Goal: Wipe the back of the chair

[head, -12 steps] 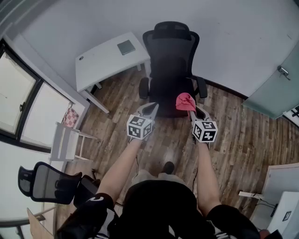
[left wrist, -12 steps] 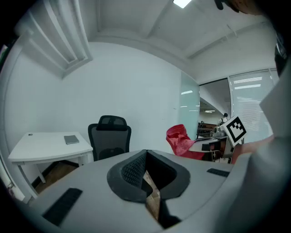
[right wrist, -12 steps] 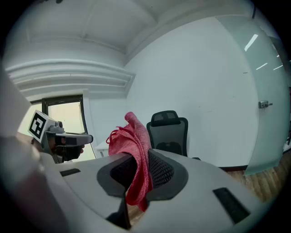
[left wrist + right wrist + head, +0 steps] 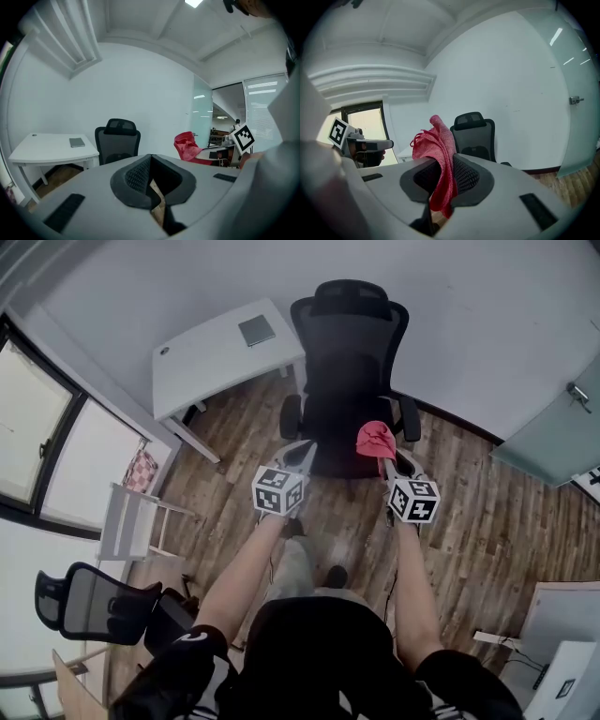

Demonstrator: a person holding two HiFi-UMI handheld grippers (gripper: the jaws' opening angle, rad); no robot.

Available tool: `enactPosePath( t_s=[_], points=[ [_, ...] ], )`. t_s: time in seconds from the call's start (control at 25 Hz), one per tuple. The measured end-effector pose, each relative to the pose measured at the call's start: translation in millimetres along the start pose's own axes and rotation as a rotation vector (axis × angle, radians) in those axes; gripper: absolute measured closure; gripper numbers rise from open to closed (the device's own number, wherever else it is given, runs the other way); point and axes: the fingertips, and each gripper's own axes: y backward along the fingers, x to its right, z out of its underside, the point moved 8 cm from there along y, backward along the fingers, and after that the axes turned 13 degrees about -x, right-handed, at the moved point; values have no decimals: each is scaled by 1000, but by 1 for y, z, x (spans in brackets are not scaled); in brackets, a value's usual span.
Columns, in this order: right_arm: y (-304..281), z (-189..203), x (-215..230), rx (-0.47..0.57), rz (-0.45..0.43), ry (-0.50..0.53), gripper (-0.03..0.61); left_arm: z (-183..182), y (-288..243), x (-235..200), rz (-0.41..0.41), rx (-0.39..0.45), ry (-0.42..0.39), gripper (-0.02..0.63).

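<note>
Left to right: a second mesh chair (image 4: 94,604) at the lower left edge; a white worktop (image 4: 211,367) carrying one grey pad (image 4: 255,331); the left gripper (image 4: 300,456), jaws closed together on nothing; the black office chair (image 4: 349,362), against the wall ahead, seat toward the person, apart from both grippers; one red cloth (image 4: 375,438) pinched in the jaws of the right gripper (image 4: 387,462). Judged: the cloth is soft, light and limp, best held bunched; the mesh back likely yields and the chair may swivel, so its back frame suits a steadying hold. Count: two chairs, one cloth, two grippers
</note>
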Motion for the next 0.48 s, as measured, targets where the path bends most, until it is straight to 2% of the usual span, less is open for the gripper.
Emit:
enactPosePath(
  t_s=[0.2, 0.48],
  points=[
    [-42, -20, 4, -19, -17, -11, 502, -12, -24, -30, -1, 1, 17, 589],
    [-120, -73, 14, -24, -26, -22, 502, -48, -70, -101, 6, 15, 40, 589]
  ],
)
